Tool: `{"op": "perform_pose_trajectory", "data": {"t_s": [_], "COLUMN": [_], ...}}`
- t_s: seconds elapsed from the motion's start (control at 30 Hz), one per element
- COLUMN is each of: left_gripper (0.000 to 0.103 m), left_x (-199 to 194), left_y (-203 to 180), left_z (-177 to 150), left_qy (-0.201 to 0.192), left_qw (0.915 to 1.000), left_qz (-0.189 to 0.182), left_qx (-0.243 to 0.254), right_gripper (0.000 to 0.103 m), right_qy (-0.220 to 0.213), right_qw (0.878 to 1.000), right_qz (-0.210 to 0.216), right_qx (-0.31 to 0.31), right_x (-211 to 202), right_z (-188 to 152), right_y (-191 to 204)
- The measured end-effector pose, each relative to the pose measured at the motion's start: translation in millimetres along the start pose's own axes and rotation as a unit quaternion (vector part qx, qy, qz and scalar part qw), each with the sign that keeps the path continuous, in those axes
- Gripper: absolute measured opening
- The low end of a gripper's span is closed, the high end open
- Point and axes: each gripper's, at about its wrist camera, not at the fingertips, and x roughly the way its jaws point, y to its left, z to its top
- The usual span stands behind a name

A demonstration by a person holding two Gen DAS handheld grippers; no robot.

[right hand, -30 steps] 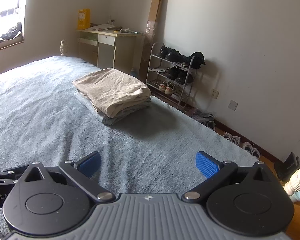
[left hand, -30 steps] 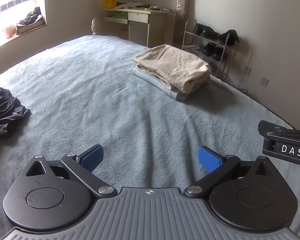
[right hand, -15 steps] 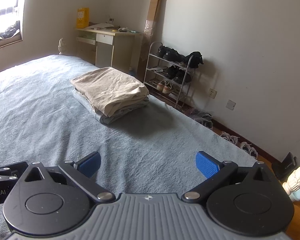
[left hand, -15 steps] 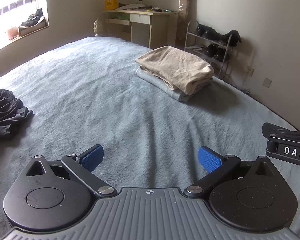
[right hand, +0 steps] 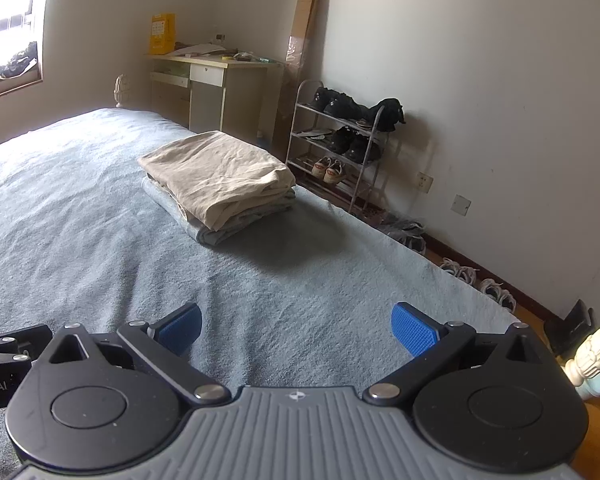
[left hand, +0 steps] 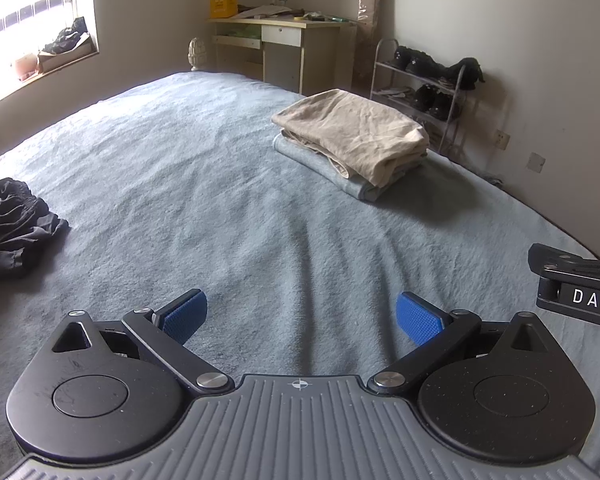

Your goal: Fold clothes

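Two spread grippers (left hand: 300, 316) (right hand: 296, 324) over bare bed mid (left hand: 228, 184).

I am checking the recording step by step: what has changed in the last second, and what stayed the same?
Only the views drifted slightly; nothing was gripped or released. The left gripper and right gripper stay open and empty above the bed. The folded stack and the crumpled dark clothes lie unchanged.
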Motion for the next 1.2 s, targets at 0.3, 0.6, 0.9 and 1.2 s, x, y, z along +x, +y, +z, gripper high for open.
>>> {"op": "perform_pose_trajectory", "data": {"t_s": [0.3,0.6,0.9,1.2], "left_gripper": [0.102,0.102,0.102,0.102], "left_x": [-3.1,-4.9,-5.8,-6.3], "left_y": [-1.0,-2.8,-4.7,-4.9], "left_z": [0.4,0.6,0.1,-0.2], "left_qy": [-0.001,-0.002,-0.001,0.001], "left_qw": [1.0,1.0,1.0,1.0], "left_qz": [0.002,0.004,0.005,0.007], "left_qx": [0.003,0.004,0.005,0.004], "right_gripper": [0.103,0.103,0.103,0.103], "right_qy": [-0.002,-0.004,-0.004,-0.002], "right_qw": [1.0,1.0,1.0,1.0], "right_qz": [0.002,0.004,0.004,0.005], "right_qx": [-0.001,0.001,0.003,0.005], "right_x": [-2.7,-3.3,-5.2,-4.4], "right_z": [-0.6,-0.8,-1.8,-1.6], "right_y": [-1.1,-2.5,-3.9,-5.0]}}
